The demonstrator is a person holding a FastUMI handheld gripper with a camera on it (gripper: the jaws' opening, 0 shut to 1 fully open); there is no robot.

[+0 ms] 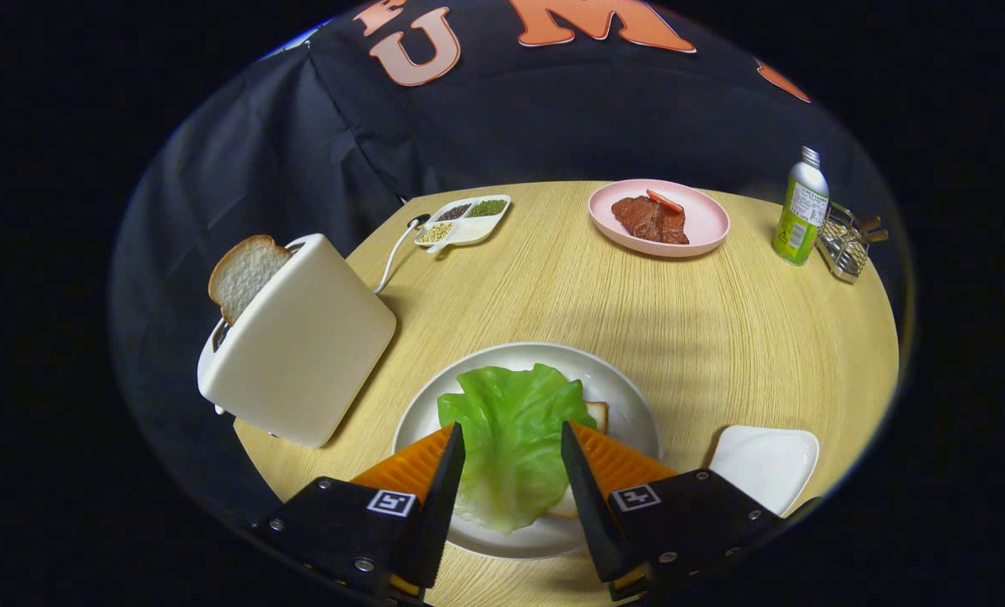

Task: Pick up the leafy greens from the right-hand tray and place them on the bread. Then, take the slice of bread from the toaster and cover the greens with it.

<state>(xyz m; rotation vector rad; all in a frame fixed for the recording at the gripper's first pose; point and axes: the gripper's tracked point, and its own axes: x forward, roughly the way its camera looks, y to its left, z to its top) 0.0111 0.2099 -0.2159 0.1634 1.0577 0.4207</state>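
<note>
Leafy greens point(513, 430) draped over bread point(597, 415) on white plate point(629, 396), between the wide-open, empty jaws of the gripper point(513, 447)

I've got the gripper point(513, 432) hovering over the white plate point(637, 405), pointing fwd and down toward it. Jaws spread wide, approx symmetric either side of the plate's middle. Left finger point(445, 480) sits over the plate's near-left part, right finger point(583, 485) over its near-right part. Neither finger presses on anything; can't tell whether the tips touch the plate. Both finger mounts level w/ each other, no visible tilt.
</note>
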